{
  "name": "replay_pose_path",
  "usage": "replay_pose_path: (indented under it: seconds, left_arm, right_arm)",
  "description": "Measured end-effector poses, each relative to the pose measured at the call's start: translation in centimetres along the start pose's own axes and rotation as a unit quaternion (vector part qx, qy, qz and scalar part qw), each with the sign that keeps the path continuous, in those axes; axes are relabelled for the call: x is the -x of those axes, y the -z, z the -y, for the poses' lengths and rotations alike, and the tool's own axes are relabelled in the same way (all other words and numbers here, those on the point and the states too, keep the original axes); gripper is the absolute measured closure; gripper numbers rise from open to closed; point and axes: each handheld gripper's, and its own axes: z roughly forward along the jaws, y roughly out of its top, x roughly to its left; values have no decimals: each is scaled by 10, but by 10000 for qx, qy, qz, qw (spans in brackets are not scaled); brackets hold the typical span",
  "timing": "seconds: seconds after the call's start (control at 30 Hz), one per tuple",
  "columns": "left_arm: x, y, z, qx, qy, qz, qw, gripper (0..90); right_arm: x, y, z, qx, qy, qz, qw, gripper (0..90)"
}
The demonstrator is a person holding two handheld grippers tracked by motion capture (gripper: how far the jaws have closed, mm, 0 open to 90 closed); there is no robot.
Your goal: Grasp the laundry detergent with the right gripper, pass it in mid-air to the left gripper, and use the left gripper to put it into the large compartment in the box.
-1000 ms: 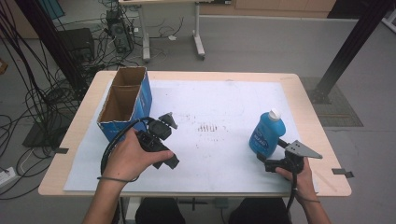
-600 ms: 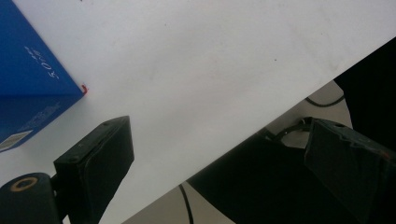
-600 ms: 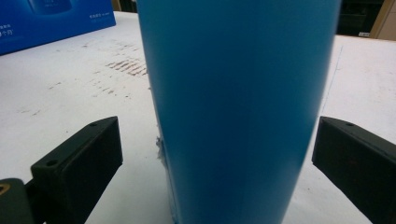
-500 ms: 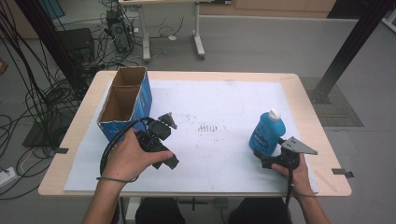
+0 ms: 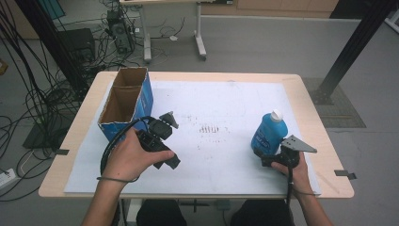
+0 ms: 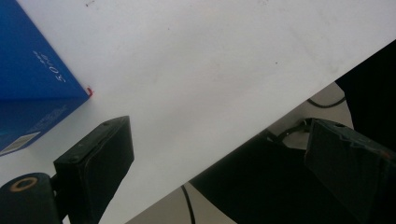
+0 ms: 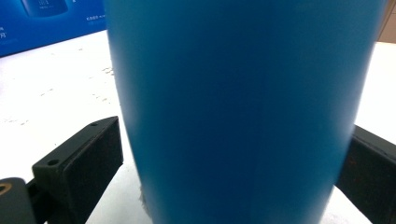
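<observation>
A blue plastic bottle with a white cap stands upright on the white sheet at the right. My right gripper is low at its base. In the right gripper view the bottle stands between the two black jaws, which are spread wide on either side of it; the right gripper is open. My left gripper is held in the left hand just right of the blue cardboard box. Its jaws are wide apart with nothing between them; the left gripper hangs over the sheet's edge.
The open-topped box stands at the table's left side. A white paper sheet covers most of the wooden table. Cables and stands lie on the floor to the left and behind.
My right gripper has edged slightly closer around the bottle's base. The left hand and its gripper have stayed put.
</observation>
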Motion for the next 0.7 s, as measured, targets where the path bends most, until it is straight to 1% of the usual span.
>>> replay_pose_path:
  seconds: [0.7]
  left_arm:
    - [4,-5,-3,2,-50,46,10000,82]
  right_arm:
    - [0,0,0,41,3,-19,10000,19]
